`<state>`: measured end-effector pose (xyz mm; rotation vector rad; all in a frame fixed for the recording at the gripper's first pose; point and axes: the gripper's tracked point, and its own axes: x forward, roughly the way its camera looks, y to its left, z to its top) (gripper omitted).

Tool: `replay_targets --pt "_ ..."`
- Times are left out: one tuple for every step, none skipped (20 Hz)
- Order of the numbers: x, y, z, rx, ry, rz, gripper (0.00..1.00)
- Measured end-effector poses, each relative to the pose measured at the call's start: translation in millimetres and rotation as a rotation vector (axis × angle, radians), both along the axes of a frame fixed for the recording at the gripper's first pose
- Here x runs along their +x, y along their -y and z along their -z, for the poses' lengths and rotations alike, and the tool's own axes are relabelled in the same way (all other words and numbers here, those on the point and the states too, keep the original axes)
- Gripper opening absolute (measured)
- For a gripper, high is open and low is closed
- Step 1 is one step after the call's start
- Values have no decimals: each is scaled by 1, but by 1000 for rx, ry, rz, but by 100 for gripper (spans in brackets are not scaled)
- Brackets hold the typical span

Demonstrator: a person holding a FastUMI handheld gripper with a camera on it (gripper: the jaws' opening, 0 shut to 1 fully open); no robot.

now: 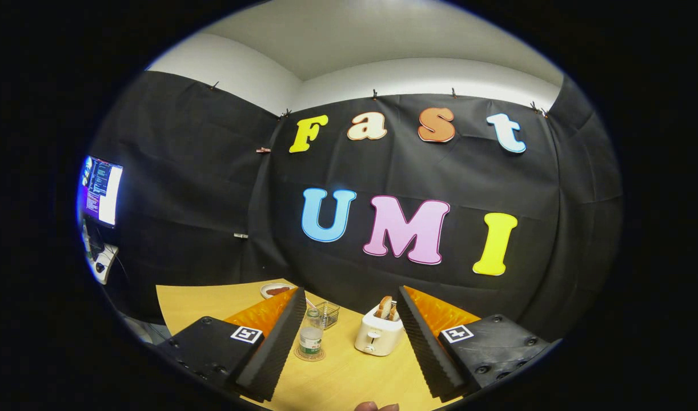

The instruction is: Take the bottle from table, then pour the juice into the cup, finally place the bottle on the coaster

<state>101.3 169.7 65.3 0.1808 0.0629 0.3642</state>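
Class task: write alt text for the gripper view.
The tool hangs open above a yellow table, its fingers framing a bottle standing on a coaster and a white toaster holding bread. A wire basket and plate lie beyond.

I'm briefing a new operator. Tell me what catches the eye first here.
The hand-held gripper has its fingers spread wide apart, holding nothing. Between them, on the yellow table, a small bottle stands upright on a round coaster. To its right sits a white toaster with bread slices sticking up.
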Motion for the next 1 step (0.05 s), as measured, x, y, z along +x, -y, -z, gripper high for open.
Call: replay_targets --pt "0 0 0 0 0 2 97"
